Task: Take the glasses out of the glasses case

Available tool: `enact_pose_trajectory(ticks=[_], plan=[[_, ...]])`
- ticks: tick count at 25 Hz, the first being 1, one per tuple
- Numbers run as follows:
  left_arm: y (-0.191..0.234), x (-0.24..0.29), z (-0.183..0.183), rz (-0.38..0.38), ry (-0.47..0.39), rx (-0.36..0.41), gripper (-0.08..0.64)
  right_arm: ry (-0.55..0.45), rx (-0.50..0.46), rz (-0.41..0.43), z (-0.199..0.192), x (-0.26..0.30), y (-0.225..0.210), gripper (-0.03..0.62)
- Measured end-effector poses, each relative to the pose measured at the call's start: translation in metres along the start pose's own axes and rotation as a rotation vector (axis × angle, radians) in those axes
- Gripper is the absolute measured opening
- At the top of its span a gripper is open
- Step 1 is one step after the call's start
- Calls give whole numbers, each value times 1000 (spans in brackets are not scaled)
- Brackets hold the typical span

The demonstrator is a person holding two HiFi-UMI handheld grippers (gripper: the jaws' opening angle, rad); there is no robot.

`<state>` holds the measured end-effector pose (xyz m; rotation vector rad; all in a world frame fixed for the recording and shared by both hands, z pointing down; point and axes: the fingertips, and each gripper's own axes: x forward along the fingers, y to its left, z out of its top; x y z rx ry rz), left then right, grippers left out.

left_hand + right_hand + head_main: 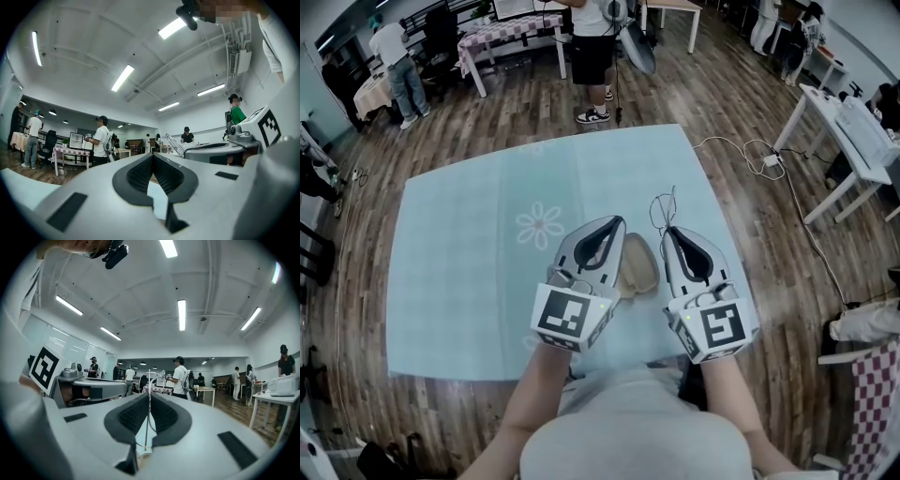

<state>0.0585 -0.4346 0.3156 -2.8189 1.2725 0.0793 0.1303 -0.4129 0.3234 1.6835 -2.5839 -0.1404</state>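
On the light blue tablecloth [469, 272] an open beige glasses case [639, 267] lies between my two grippers. My right gripper [668, 231] sits just right of the case and is shut on thin wire-framed glasses [660, 212], which stick out past its tip. In the right gripper view a thin metal arm of the glasses [149, 380] runs upright between the dark pads [133, 416] of the right gripper [149, 395]. My left gripper [619, 223] lies along the case's left side. Its jaws meet at the tip [152, 155], and nothing shows between them.
The cloth carries a white flower print [539, 226]. A person [592, 56] stands just beyond the table's far edge. On the floor at the right a white cable with a power strip [769, 157] leads to a white desk [853, 131]. More tables and people fill the back.
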Motion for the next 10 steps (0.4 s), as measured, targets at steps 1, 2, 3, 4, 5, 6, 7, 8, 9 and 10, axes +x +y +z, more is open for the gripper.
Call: enact_pose_trajectory(ticks=[1,2,3,4,5,6,7,8,9,10], plan=[[1,-1,1,0,1,1,8,2,2,0,1,1,1,21],[1,-1,1,-1,0,2,8,3,7,2,1,1,2,21],[1,-1,0,-3,0,3,8,3,16,3,2,2,3,21],[0,-1,0,-5,0,5,8,3,26,3,2,3,3,21],[-1,0,0,-6,0,9,8,3,36,3,2,3,2,21],[-2,1,1,-8,-2,12,8,4,41,3,2,3,2,21],[-2,1,2,-10,-3,16,8,6,43,3,1,4,2,21],[-3,2,2,-12,-4,19,8,7,42,3,1,4,2,21],[-3,2,3,-14,-4,21,8,7,40,4,2,4,3,21],[-4,2,3,-16,-5,23,8,8,39,5,2,4,4,21]])
